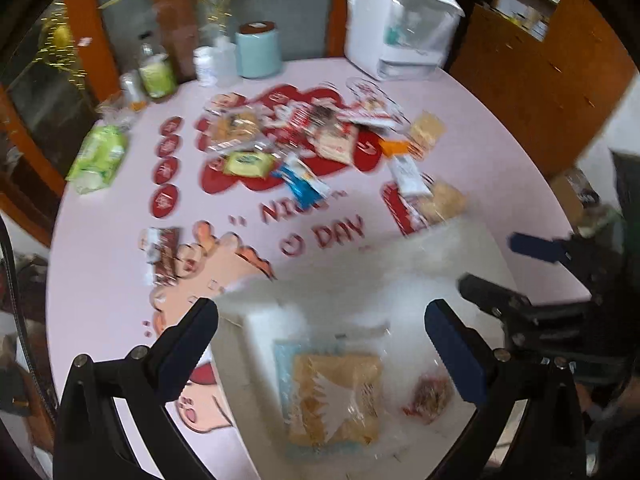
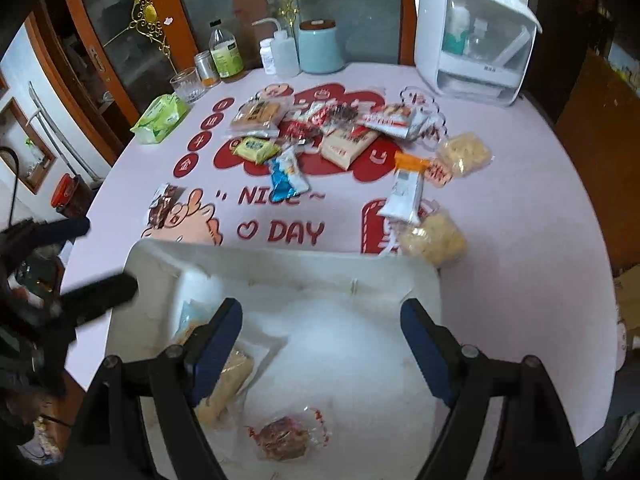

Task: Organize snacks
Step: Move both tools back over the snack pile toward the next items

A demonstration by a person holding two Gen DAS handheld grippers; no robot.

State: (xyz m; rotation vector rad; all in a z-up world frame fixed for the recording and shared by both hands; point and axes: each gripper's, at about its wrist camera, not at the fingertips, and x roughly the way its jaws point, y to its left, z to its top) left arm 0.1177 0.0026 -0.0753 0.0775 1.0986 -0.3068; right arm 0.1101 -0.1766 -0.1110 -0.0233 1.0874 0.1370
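A white plastic bin (image 2: 280, 268) sits at the near edge of the pink table; it also shows in the left wrist view (image 1: 256, 352). Inside lie a yellow cracker pack (image 1: 336, 396) and a small red-brown snack packet (image 2: 284, 438), which also shows in the left wrist view (image 1: 430, 398). My left gripper (image 1: 322, 340) is open and empty above the bin. My right gripper (image 2: 322, 344) is open and empty above the bin too. Several loose snack packets (image 2: 316, 128) lie piled mid-table, with a blue pack (image 2: 286, 174) and pale puffed snack bags (image 2: 434, 238) nearer.
A green tissue pack (image 2: 160, 118), bottles and a glass (image 2: 188, 84), a light blue canister (image 2: 320, 46) and a white appliance (image 2: 472, 36) stand along the table's far edge. A brown snack bar (image 2: 162, 206) lies at the left. Wooden cabinets surround the table.
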